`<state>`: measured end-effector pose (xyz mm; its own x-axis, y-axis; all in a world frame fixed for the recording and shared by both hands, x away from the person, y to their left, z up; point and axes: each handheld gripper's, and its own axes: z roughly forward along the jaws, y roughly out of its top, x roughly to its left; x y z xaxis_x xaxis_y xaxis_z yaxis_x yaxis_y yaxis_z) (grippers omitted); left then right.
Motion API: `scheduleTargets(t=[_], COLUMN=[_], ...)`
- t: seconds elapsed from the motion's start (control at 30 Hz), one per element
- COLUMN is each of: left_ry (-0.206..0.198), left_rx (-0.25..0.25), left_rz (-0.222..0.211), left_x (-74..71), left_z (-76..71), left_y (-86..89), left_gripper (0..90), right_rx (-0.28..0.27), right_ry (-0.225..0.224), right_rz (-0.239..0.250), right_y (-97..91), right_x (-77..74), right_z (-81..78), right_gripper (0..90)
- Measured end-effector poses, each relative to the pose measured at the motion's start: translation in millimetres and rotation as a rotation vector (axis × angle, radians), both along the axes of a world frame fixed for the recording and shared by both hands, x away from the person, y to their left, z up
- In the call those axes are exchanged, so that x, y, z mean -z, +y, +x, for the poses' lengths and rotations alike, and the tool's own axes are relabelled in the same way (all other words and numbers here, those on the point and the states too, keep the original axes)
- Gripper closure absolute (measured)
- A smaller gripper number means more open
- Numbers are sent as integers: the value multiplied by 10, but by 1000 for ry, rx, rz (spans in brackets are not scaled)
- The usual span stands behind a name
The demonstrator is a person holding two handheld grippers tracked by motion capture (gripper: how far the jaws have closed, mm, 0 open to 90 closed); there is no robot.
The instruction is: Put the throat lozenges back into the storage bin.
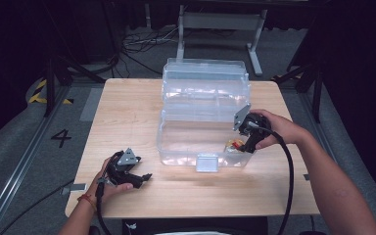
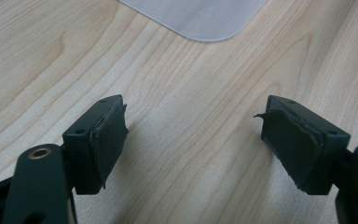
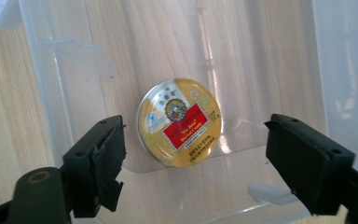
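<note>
A clear plastic storage box (image 1: 176,139) stands open on the wooden table, its lid (image 1: 205,81) raised at the back. A round gold tin with a red label (image 3: 179,122) lies flat on the box floor near its front right corner (image 1: 234,145). My right gripper (image 1: 247,142) hangs over that corner, open, jaws spread wide to either side above the tin (image 3: 193,158) without touching it. My left gripper (image 1: 141,180) rests low over the bare table at the front left, open, nothing between its fingers (image 2: 191,140).
A latch tab (image 1: 207,163) sticks out from the box's front wall. A corner of frosted plastic (image 2: 196,16) lies ahead of the left gripper. Bare wood (image 1: 127,107) spreads left of the box. Beyond the table are cables, stands and a floor marked 4 (image 1: 61,138).
</note>
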<state>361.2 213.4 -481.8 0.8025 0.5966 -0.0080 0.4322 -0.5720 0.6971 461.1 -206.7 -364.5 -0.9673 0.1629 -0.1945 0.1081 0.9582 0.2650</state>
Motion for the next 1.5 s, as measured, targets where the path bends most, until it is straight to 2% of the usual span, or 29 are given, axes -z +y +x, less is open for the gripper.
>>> scheduleTargets(t=[0.23, 0.47, 0.83, 0.93, 1.07, 1.13, 1.2, 1.4, 1.5], left_ry=[0, 0, 1, 5, 9, -4, -17, -75, -104], left_rx=[1, 0, -13, -24, -29, -20, -19, -24, -20], left_rz=[0, -1, 6, 14, 20, 27, 25, -10, -24], left_x=[0, 0, -1, -6, -24, -52, -83, -242, -329], left_z=[0, 0, 2, 6, -3, -16, -30, -87, -112], left_y=[0, -1, -9, -19, -49, -75, -93, -127, -141], left_gripper=[224, 224, 206, 183, 207, 250, 248, 257, 259], right_rx=[2, -3, -6, 5, 17, 24, 19, 46, 67], right_ry=[5, -9, -32, -38, -50, -57, -60, -82, -116], right_rz=[10, 17, 90, 130, 159, 180, 194, 252, 299], right_y=[-16, -35, -105, -131, -172, -195, -202, -256, -298], right_x=[5, -13, -59, -67, -67, -70, -68, -100, -134], right_z=[-15, -29, -107, -125, -145, -154, -155, -191, -207], right_gripper=[209, 217, 228, 229, 231, 231, 231, 213, 203])
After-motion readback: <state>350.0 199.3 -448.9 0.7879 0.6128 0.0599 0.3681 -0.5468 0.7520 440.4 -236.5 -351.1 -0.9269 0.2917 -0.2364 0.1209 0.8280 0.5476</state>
